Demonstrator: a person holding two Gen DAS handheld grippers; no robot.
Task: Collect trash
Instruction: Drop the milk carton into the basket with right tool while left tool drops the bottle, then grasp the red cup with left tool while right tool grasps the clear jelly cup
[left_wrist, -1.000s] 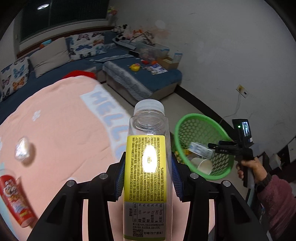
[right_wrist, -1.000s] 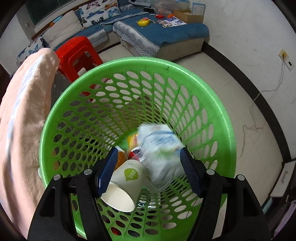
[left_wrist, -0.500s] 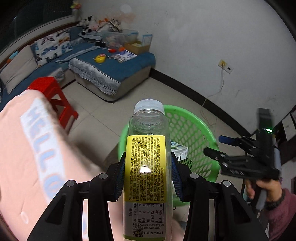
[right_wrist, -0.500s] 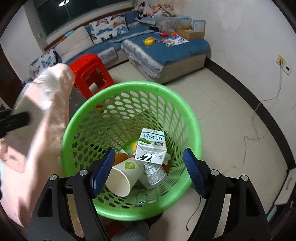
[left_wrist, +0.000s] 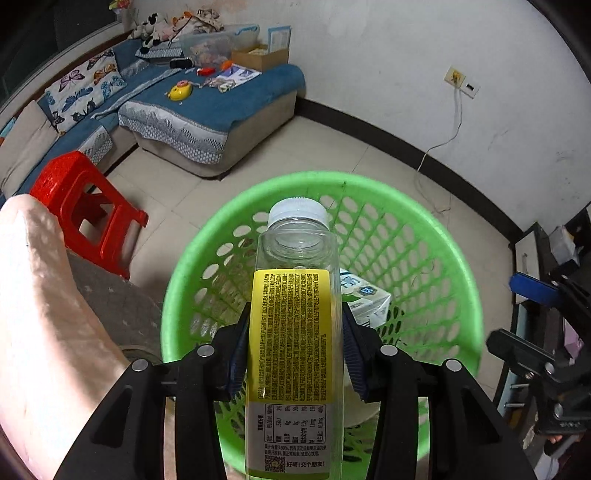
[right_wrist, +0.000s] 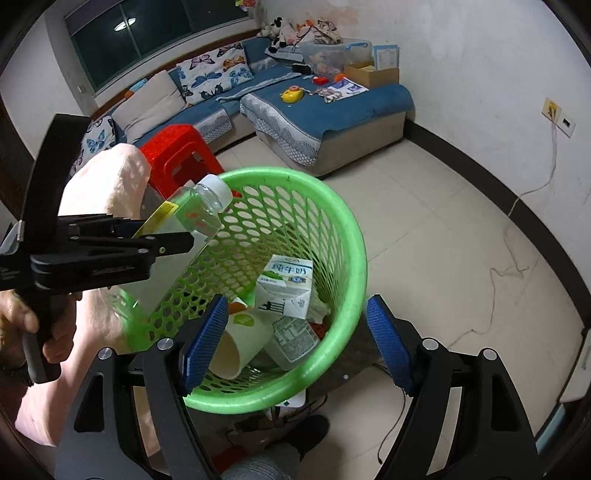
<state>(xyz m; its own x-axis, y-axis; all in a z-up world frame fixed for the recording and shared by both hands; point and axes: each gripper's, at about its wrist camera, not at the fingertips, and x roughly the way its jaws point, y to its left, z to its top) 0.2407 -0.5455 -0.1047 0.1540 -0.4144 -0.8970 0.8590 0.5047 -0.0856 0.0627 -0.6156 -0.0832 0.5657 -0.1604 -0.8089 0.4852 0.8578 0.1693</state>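
Left wrist view, left gripper (left_wrist: 293, 354) clamping bottle (left_wrist: 293, 332), above green basket (left_wrist: 443, 258)

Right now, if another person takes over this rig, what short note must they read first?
Left gripper: shut on the clear bottle with the yellow label, held over the green basket, cap pointing forward.
Right gripper: open, nothing between the pads, raised at the near side of the basket.
Already in the basket: milk carton, paper cup, a few other pieces under them.
Done: those pieces are collected.
Left: release the bottle into the basket. Whether more trash waits elsewhere, these views do not show.
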